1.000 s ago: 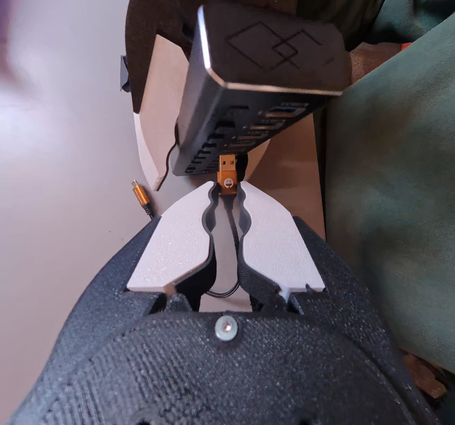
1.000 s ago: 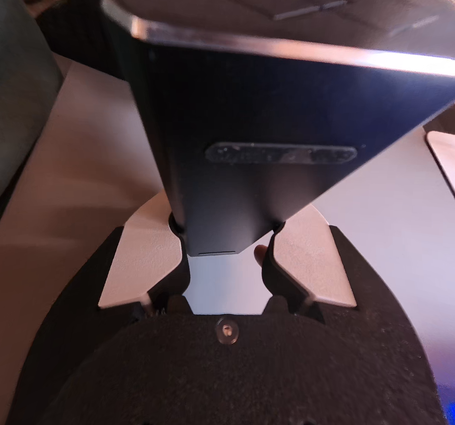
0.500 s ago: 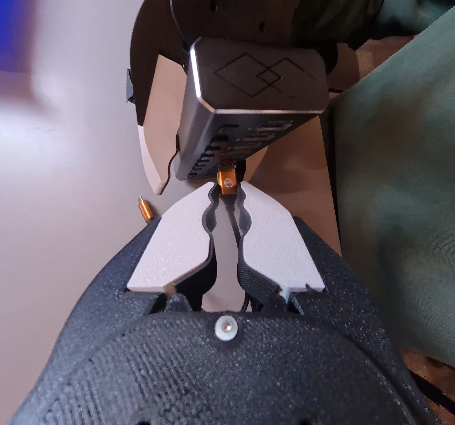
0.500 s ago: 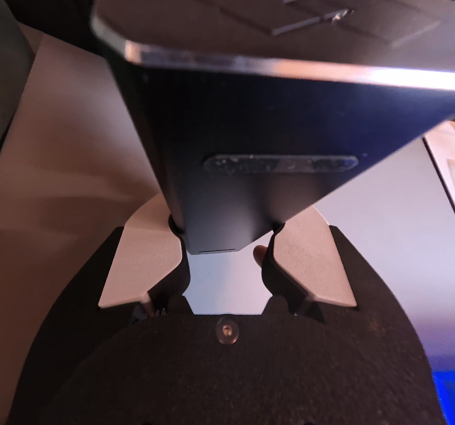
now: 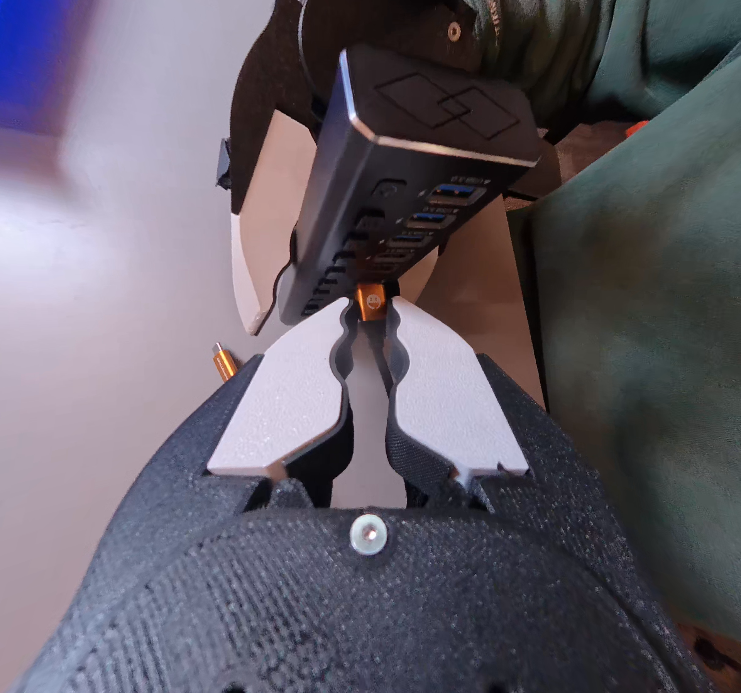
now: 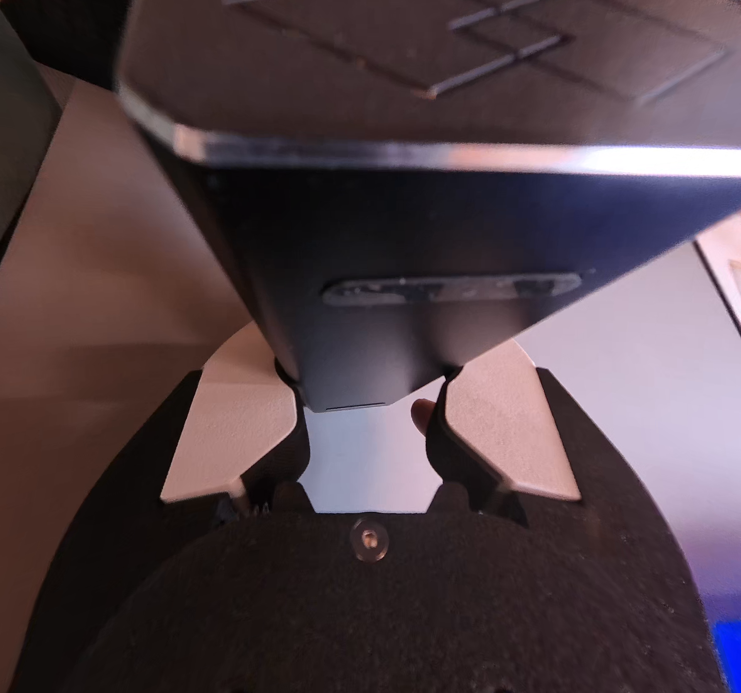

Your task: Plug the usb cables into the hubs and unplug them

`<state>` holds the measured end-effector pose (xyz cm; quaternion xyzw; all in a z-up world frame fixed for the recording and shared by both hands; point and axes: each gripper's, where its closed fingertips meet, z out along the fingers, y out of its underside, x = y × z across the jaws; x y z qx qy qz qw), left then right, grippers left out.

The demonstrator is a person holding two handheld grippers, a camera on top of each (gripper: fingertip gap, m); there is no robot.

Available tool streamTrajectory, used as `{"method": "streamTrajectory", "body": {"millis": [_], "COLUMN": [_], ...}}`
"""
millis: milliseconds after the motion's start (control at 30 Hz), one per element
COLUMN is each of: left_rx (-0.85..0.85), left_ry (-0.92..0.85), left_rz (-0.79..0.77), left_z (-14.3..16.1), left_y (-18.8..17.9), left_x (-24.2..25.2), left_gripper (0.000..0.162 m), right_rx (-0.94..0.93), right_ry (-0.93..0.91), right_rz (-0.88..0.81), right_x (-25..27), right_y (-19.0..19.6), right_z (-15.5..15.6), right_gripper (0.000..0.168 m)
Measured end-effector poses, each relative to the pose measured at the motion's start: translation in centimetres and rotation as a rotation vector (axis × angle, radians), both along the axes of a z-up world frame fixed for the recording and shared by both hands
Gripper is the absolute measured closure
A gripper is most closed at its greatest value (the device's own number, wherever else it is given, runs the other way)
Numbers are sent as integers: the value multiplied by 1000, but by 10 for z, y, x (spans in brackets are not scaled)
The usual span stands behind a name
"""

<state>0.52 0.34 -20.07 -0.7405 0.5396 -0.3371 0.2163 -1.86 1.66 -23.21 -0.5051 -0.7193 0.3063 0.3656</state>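
Observation:
My left gripper [image 5: 371,306] is shut on the orange plug [image 5: 371,301] of a black USB cable. The plug's metal end is inside a port at the near end of a dark grey hub [image 5: 405,192], which has two rows of ports, some blue. My right gripper [image 6: 367,383] is shut on that same hub [image 6: 401,232] and holds it up above the table; it also shows in the left wrist view [image 5: 280,176] behind the hub. The cable's other orange plug [image 5: 222,365] lies on the table to the left.
The pale table [image 5: 100,353] runs left of the grippers, with a blurred blue patch [image 5: 36,32] at its far left. A person's dark green sleeve [image 5: 641,333] fills the right side of the left wrist view.
The orange plug's metal end, bare one second ago, has gone into the hub's port. The hub has tilted, and its port face shows more.

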Motion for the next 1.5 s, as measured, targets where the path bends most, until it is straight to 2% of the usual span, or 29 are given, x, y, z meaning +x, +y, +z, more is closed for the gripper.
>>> {"method": "streamTrajectory", "body": {"millis": [267,400,500,533,600,733,767,867,967,1067,1167,1233,1333,1400,1500], "left_rx": [3,144,255,291,380,553,538,389,247,197,201,215,271,274,343], "left_ry": [-42,-78,-145,-182,-224,-46,15,223,286,297,191,279,438,431,296], "left_rz": [3,13,92,151,314,722,793,937,1000,963,876,820,744,770,871], "left_z": [0,17,43,56,83,108,103,59,16,-6,-6,-21,-37,-25,27], "left_y": [-1,7,16,23,44,89,92,92,88,86,90,93,97,98,100], "left_x": [4,0,-16,-29,-72,-221,-258,-350,-394,-399,-372,-367,-369,-368,-363], "left_gripper": [150,148,127,126,126,134,135,136,137,136,133,132,162,162,162], "right_rx": [26,-7,-20,-35,-59,-112,-111,-103,-106,-120,-141,-152,-156,-150,-145], "right_ry": [8,79,109,118,147,212,217,217,223,246,265,267,264,269,289], "right_rz": [-2,-33,-74,-86,-107,-131,-135,-132,-127,-132,-143,-147,-149,-148,-150], "right_x": [-4,-6,0,2,3,6,6,6,4,4,6,6,6,6,8], "right_y": [-2,6,17,20,27,33,34,33,31,32,35,37,37,37,37], "right_z": [-2,15,18,18,23,36,37,37,39,43,46,45,44,46,51], "right_gripper": [96,96,95,96,96,95,95,95,95,96,95,96,95,96,96]}}
